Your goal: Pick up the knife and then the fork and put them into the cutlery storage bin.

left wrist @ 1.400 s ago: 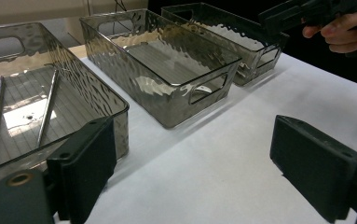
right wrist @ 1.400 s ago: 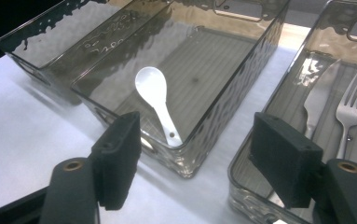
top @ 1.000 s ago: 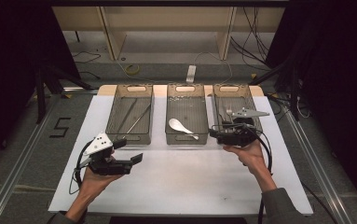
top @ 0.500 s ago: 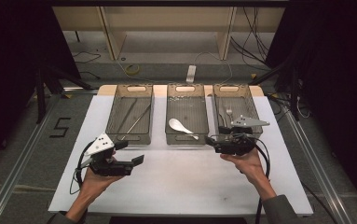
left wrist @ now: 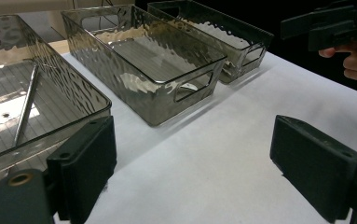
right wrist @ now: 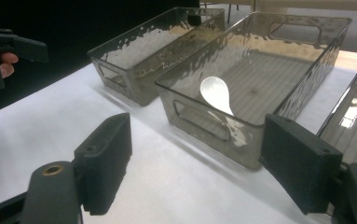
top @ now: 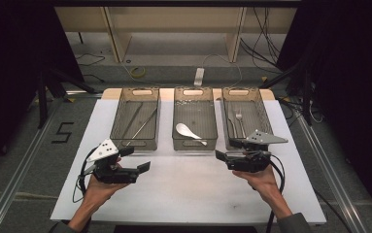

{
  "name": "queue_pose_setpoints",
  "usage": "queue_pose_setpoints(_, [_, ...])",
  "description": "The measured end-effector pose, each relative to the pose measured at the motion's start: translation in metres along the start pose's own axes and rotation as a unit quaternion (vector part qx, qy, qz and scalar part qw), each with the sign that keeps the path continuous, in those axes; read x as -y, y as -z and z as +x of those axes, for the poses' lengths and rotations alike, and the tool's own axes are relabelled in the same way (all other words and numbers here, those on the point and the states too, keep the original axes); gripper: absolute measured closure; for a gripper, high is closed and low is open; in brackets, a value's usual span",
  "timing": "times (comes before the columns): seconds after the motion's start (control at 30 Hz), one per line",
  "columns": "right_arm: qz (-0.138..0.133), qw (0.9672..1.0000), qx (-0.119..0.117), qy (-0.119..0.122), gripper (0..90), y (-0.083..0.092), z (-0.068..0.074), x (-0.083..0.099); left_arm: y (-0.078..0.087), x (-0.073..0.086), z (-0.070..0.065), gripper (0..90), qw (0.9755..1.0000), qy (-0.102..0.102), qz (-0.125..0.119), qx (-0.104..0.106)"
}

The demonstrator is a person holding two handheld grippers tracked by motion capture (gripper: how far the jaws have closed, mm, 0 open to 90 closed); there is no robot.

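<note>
Three clear grey bins stand in a row at the back of the white mat (top: pixel 183 191). The left bin (top: pixel 117 121) holds thin metal rods (top: pixel 142 124), the middle bin (top: pixel 194 147) a white spoon (top: pixel 188 132), the right bin (top: pixel 267 116) a fork (top: pixel 239 118). My left gripper (top: pixel 136 158) hovers open and empty before the left bin, pointing right. My right gripper (top: pixel 227 150) hovers open and empty in front of the right bin, pointing left. In the left gripper view the gripper (left wrist: pixel 199 177) frames bare mat; in the right gripper view the gripper (right wrist: pixel 202 163) faces the spoon (right wrist: pixel 217 94).
Bare mat stretches between both hands and down to the near edge. Metal rails (top: pixel 18 170) run along either side of the table. Cables (top: pixel 140 73) and a power strip (top: pixel 199 76) lie on the floor behind the bins.
My right gripper has drawn back from the right bin toward the near edge. The left gripper has hardly moved.
</note>
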State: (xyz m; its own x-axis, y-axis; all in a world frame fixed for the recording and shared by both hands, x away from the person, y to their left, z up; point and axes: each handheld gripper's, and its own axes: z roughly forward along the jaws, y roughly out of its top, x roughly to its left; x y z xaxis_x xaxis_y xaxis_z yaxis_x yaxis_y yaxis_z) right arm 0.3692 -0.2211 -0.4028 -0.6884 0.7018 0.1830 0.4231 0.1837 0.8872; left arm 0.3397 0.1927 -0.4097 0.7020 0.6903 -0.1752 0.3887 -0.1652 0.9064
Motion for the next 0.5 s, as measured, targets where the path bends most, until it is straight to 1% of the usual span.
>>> queue_pose_setpoints(0.23, [-0.007, 1.0, -0.001, 0.004, 24.6, 0.004, 0.004, 0.007, 0.0, 0.0, 0.0, 13.9, 1.0, 0.0, 0.0, 0.003])
queue_pose_setpoints(0.37, [-0.01, 0.9999, 0.001, 0.014, 24.0, 0.007, 0.006, 0.012, 0.0, 0.0, 0.0, 13.9, 1.0, 0.001, 0.0, 0.005])
queue_pose_setpoints(0.5, [-0.015, 0.9997, 0.0, 0.017, 23.8, 0.01, 0.009, 0.019, 0.0, 0.0, 0.0, 13.9, 1.0, 0.003, -0.001, 0.006])
